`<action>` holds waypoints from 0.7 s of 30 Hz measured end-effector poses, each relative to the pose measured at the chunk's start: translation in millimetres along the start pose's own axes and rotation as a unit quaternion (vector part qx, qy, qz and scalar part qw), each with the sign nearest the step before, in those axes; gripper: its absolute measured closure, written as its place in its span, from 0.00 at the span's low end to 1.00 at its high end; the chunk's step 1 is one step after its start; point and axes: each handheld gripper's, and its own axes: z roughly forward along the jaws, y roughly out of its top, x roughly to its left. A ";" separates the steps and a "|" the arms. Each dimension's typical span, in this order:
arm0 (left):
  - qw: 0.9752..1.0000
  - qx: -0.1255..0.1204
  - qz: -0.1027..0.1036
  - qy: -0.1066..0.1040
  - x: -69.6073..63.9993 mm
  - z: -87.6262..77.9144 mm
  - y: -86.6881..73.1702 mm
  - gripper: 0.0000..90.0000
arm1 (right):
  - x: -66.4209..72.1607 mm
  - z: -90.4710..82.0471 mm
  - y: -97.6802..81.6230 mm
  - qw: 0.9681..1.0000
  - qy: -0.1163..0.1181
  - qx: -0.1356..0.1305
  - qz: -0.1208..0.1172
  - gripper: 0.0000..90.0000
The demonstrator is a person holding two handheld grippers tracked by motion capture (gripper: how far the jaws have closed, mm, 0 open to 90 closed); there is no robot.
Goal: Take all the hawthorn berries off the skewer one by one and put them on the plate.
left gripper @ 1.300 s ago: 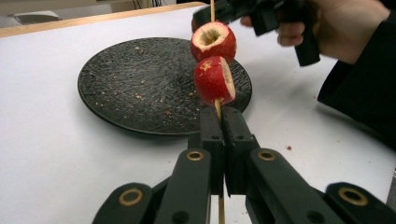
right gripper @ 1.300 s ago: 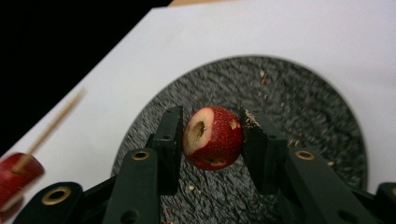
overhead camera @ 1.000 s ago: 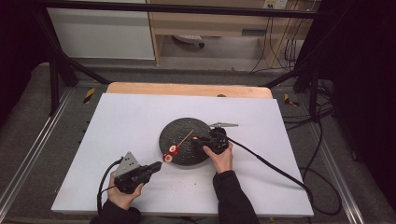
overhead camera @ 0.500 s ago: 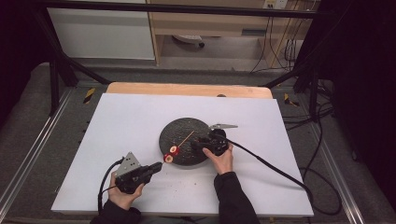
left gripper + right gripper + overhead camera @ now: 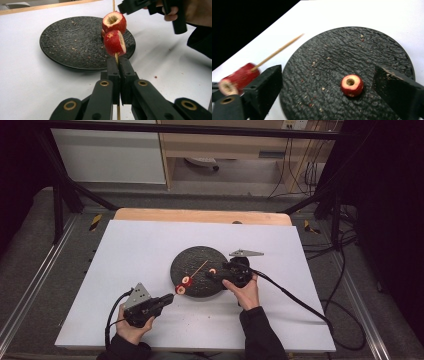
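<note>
A thin wooden skewer [image 5: 116, 58] carries two red cored fruit pieces, one [image 5: 114, 43] below the other [image 5: 113, 22]. My left gripper [image 5: 117, 63] is shut on the skewer's lower end, just off the near edge of the black plate [image 5: 70, 42]. In the high view the skewer [image 5: 199, 268] slants up over the plate [image 5: 192, 257] from the left gripper [image 5: 169, 298]. My right gripper [image 5: 328, 75] hangs open over the plate [image 5: 352, 50], its jaws wide apart on either side of a loose red fruit piece [image 5: 352, 85] that lies on the plate.
A white sheet [image 5: 135, 250] covers the table, with a wooden edge [image 5: 200, 215] at the far side. Cables [image 5: 295, 295] trail from both grippers. Crumbs are scattered on the plate. Dark frame legs and wires stand beyond the table.
Almost nothing has moved. The right gripper has shifted slightly over the plate; the left gripper and the skewer have stayed put.
</note>
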 end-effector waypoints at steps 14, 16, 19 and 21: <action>1.000 0.004 0.009 0.000 -4.6 3.6 0.0 0.98 | 25.8 -15.3 -13.8 0.999 0.038 -0.012 -0.006 0.04; 1.000 0.003 0.009 -0.001 -5.1 4.2 -0.1 0.98 | 28.0 -15.1 -16.0 0.999 0.042 -0.011 -0.004 0.04; 1.000 0.006 0.011 -0.003 -7.3 6.2 -0.3 0.98 | 29.6 -14.2 -17.9 0.999 0.047 -0.011 -0.002 0.05; 1.000 0.008 0.014 -0.005 -9.1 7.6 -0.5 0.98 | 31.1 -11.4 -21.4 0.998 0.056 -0.007 -0.002 0.07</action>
